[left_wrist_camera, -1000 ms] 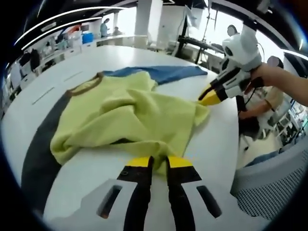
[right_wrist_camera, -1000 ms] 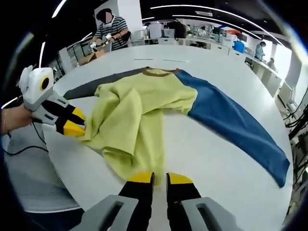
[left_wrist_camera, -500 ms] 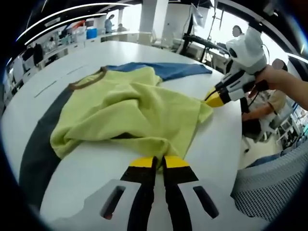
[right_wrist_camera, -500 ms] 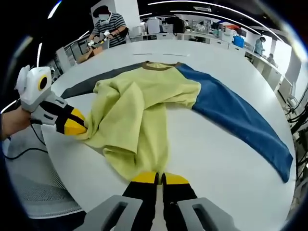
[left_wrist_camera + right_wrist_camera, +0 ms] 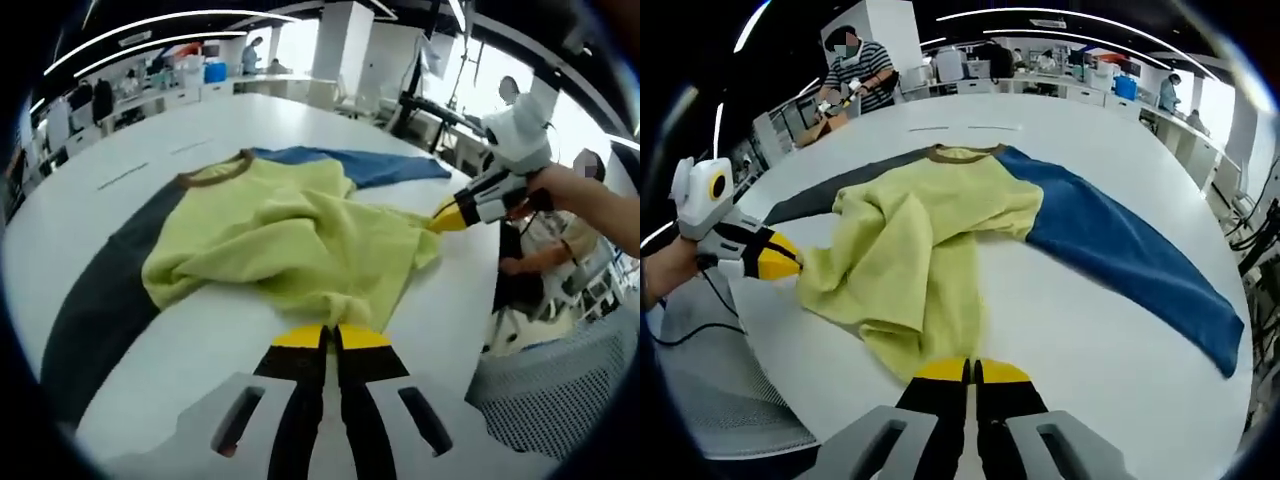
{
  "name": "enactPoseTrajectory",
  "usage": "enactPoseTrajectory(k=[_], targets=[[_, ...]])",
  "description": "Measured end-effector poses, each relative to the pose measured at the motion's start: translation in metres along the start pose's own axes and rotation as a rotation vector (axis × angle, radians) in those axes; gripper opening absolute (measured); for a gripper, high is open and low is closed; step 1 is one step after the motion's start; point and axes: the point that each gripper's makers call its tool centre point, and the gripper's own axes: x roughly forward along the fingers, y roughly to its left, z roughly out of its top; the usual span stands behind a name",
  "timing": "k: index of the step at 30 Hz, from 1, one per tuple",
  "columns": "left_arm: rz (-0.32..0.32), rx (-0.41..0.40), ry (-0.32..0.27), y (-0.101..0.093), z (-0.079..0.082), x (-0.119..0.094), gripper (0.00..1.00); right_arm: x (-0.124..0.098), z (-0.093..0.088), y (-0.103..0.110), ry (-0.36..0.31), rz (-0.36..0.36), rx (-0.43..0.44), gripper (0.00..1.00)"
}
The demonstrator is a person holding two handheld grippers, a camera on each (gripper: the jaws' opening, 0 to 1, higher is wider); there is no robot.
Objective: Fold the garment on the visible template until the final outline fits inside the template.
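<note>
A yellow garment with a brown collar, a dark grey sleeve and a blue sleeve lies rumpled on the white table. My left gripper is shut on the near yellow hem. A hand holds my right gripper, which pinches the hem's right corner. In the right gripper view the garment spreads ahead, its blue sleeve running right. My right gripper is shut on the hem here. My left gripper grips the other corner at the left.
The round table's edge runs close under both grippers. A grey mesh chair stands at the lower right. A person stands beyond the table's far side. Desks and equipment line the back of the room.
Both pairs of jaws, slightly apart a second ago, have closed on the yellow hem. The hem is now drawn tauter between the two grippers.
</note>
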Motion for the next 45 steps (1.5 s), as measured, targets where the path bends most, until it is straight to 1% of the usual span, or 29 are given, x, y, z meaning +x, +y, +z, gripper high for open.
enactPoseTrajectory(k=[4, 11, 16, 19, 22, 25, 31, 39, 45], targets=[[0.016, -0.046, -0.021, 0.006, 0.003, -0.016, 0.0, -0.01, 0.014, -0.002, -0.043, -0.004, 0.013, 0.0], [0.057, -0.102, -0.063, 0.015, 0.011, -0.047, 0.0, -0.03, 0.039, -0.002, -0.105, -0.019, -0.009, 0.0], [0.078, -0.145, -0.08, 0.019, 0.015, -0.062, 0.0, -0.04, 0.046, -0.005, -0.122, -0.031, -0.019, 0.0], [0.07, -0.18, -0.096, 0.018, 0.017, -0.07, 0.0, -0.046, 0.048, -0.006, -0.128, -0.035, -0.016, 0.0], [0.069, -0.203, -0.099, 0.017, 0.016, -0.077, 0.0, -0.053, 0.047, -0.005, -0.13, -0.038, -0.011, 0.0], [0.072, -0.205, -0.091, 0.015, 0.012, -0.082, 0.0, -0.058, 0.046, -0.005, -0.131, -0.035, -0.001, 0.0], [0.089, -0.204, -0.059, 0.013, -0.002, -0.094, 0.0, -0.068, 0.038, -0.005, -0.122, -0.043, 0.006, 0.0], [0.12, -0.209, -0.032, 0.01, -0.017, -0.108, 0.0, -0.08, 0.019, -0.004, -0.095, -0.046, 0.022, 0.0], [0.134, -0.244, -0.022, 0.006, -0.029, -0.117, 0.0, -0.09, 0.006, -0.004, -0.083, -0.057, 0.038, 0.0]])
